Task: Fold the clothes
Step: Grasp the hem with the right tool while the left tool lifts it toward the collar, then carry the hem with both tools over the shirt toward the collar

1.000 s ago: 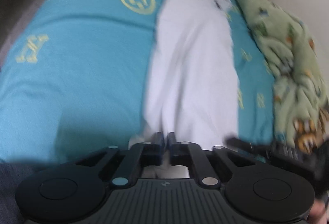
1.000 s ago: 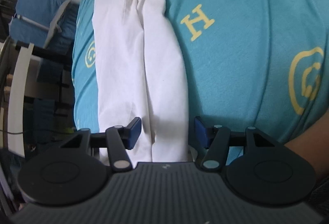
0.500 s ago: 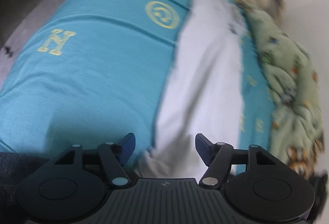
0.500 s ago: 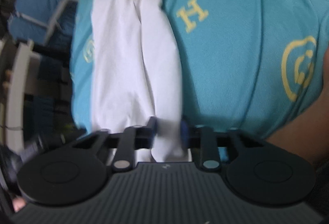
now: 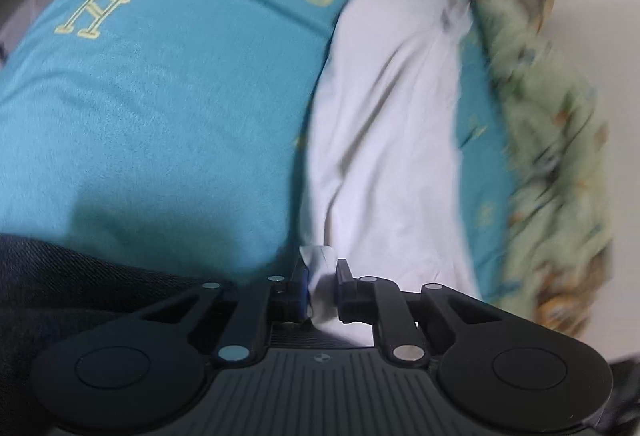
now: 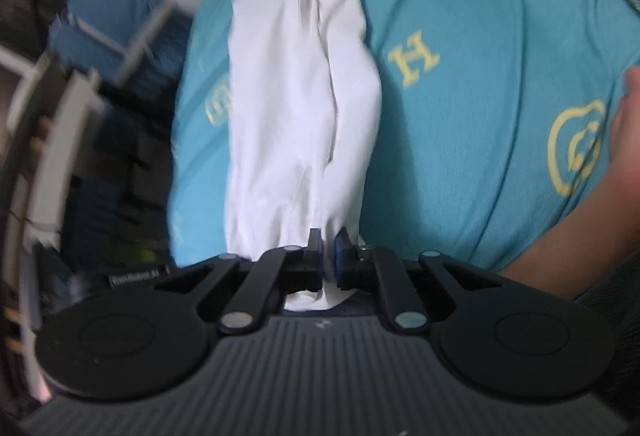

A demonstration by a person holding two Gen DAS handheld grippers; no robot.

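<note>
White garment (image 5: pixel 384 123) lying on a teal bed cover (image 5: pixel 168 107) with yellow printed letters and emblems, folded lengthwise into one long, narrow strip. Running away from both cameras toward the far end of the bed. Soft creases along the length, and a long fold line visible down the middle in the right wrist view (image 6: pixel 296 107). Far end looking wider and flatter, with something like a collar or a hem, but too blurred to tell.

Left gripper (image 5: pixel 322 276) at the near end of the strip, jaws pressed together on a small bunched corner of the white cloth. Right gripper (image 6: pixel 327 260) also at the near end, jaws nearly closed with a thin layer of the white fabric pinched between the blue pads (image 6: pixel 316 260).

Green patterned blanket (image 5: pixel 560 139) crumpled beside the garment. Bare forearm (image 6: pixel 580 203) resting over the teal cover. Blue chair (image 6: pixel 116 23) beyond the bed edge, blurred.
</note>
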